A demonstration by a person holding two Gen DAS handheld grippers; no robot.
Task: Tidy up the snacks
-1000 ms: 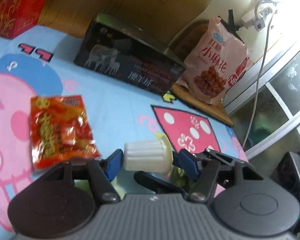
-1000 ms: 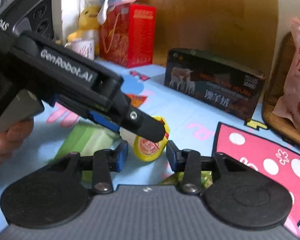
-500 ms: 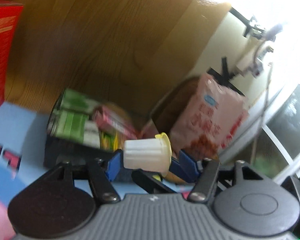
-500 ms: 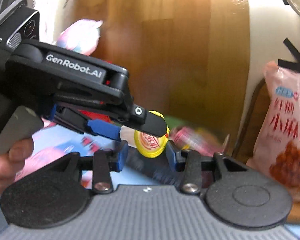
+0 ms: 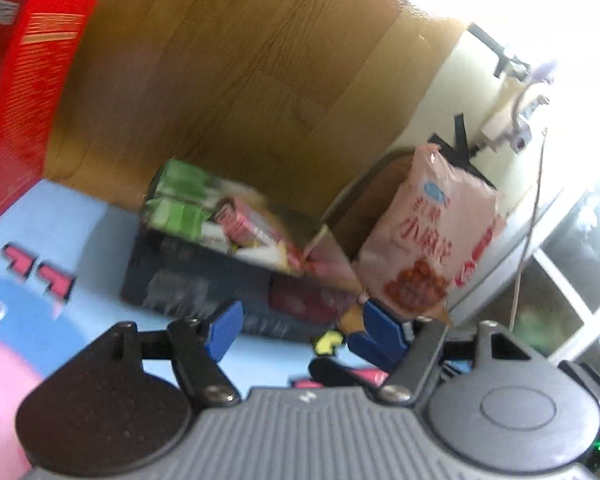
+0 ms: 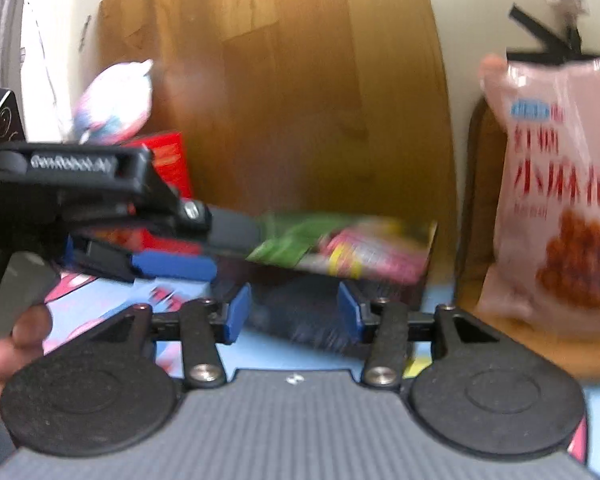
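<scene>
Home, cartoon tablecloth (image 5: 100, 224), plush toy (image 6: 112, 100)

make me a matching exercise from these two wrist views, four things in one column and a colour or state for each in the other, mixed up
Things:
1. left gripper
2. tall carton
3. dark box
4. big snack bag

Colour or state:
A. pale pink, standing upright by the wall
B. red, at the far edge of the sheet
C. jaws opening, nothing between them
D. open-topped, with green and pink packets in it

Pairs: 1-C, 2-B, 3-D, 4-A
</scene>
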